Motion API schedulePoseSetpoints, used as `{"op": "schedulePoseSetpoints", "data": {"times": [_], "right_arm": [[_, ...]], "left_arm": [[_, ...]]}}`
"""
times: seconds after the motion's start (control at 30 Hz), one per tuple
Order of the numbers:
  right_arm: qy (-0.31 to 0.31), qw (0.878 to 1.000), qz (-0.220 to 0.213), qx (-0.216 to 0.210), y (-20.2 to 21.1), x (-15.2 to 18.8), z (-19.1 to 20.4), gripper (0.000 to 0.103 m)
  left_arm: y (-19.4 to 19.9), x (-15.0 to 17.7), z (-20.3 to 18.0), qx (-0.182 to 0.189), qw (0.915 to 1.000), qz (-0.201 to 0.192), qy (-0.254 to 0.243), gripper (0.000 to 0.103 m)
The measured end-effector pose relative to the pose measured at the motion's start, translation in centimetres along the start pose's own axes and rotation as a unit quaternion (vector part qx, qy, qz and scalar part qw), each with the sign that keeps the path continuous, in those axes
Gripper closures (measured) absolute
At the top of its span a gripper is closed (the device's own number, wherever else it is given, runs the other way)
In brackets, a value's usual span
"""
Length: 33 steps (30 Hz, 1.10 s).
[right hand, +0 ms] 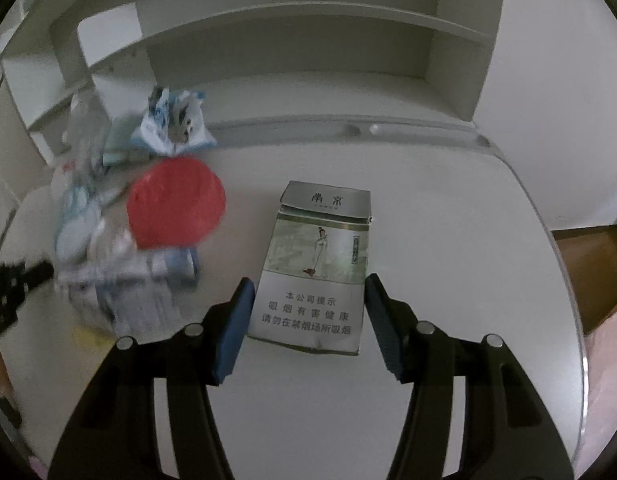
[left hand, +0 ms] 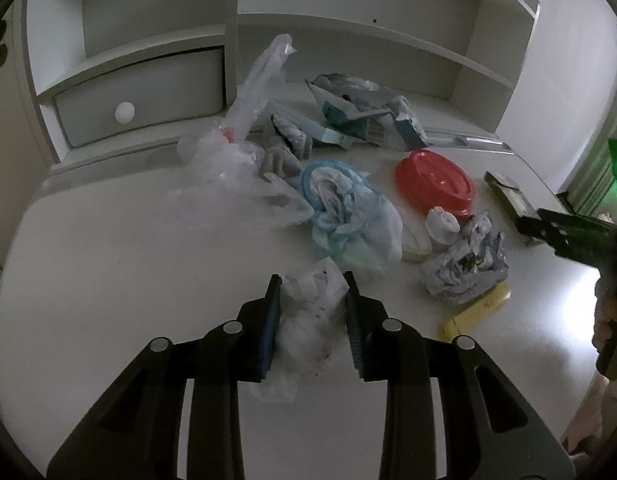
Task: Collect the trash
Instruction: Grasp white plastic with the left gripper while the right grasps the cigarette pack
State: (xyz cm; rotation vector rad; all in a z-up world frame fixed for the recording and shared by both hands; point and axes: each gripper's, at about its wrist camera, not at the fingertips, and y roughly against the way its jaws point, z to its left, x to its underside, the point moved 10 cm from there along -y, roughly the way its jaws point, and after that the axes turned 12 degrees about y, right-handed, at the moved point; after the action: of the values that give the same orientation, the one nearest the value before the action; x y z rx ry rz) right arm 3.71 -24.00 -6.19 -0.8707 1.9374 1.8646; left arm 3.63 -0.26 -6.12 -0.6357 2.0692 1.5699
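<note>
the left gripper (left hand: 312,280) has its jaws clenched on a crumpled white plastic bag (left hand: 308,320) at the near edge of the white worktop (left hand: 128,260). the right gripper (right hand: 306,286) straddles a cigarette pack (right hand: 316,264) lying flat on the worktop; its jaws stand released, a sliver apart from the pack's sides. the remaining trash lies heaped mid-worktop: a red lid (left hand: 434,182), a blue-and-white wad (left hand: 340,208), torn blue cartons (left hand: 368,116), a yellow wrapper (left hand: 474,312).

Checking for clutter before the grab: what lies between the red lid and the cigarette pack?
Nothing: bare desk between the red lid and the cigarette pack, seen in the right wrist view.
</note>
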Motion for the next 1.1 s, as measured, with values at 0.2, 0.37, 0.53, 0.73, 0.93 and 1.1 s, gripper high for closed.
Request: {"op": "schedulePoseSetpoints", "data": {"times": [0.2,0.37,0.53,0.73,0.93,1.1], "right_arm": [[-0.003,1.000,0.017,0.005,0.0,1.9,-1.0,0.041],[-0.002,1.000,0.018,0.005,-0.7,2.0,-0.7,0.029],[-0.010,1.000,-0.001,0.011,-0.4,1.8,-0.6,0.046],[-0.038,0.999,-0.022,-0.006,1.2,2.1,-0.1,0.047],[-0.012,0.999,-0.029,0.014,4.3,2.0,1.2,0.047],[0.002,0.999,-0.036,0.015,5.6,2.3,2.3,0.046]], "left_arm": [[0.7,0.4,0.1,-0.020,0.9997,-0.013,-0.009,0.036],[1.8,0.9,1.1,-0.032,0.9992,-0.017,-0.017,0.031],[1.5,1.7,2.2,-0.012,0.9999,0.006,0.005,0.060],[2.3,1.9,1.8,0.006,1.0000,-0.007,0.003,0.067],[3.8,2.0,1.4,0.025,0.9990,-0.030,0.021,0.067],[4.8,1.1,0.4,0.032,0.9983,-0.045,0.016,0.067]]}}
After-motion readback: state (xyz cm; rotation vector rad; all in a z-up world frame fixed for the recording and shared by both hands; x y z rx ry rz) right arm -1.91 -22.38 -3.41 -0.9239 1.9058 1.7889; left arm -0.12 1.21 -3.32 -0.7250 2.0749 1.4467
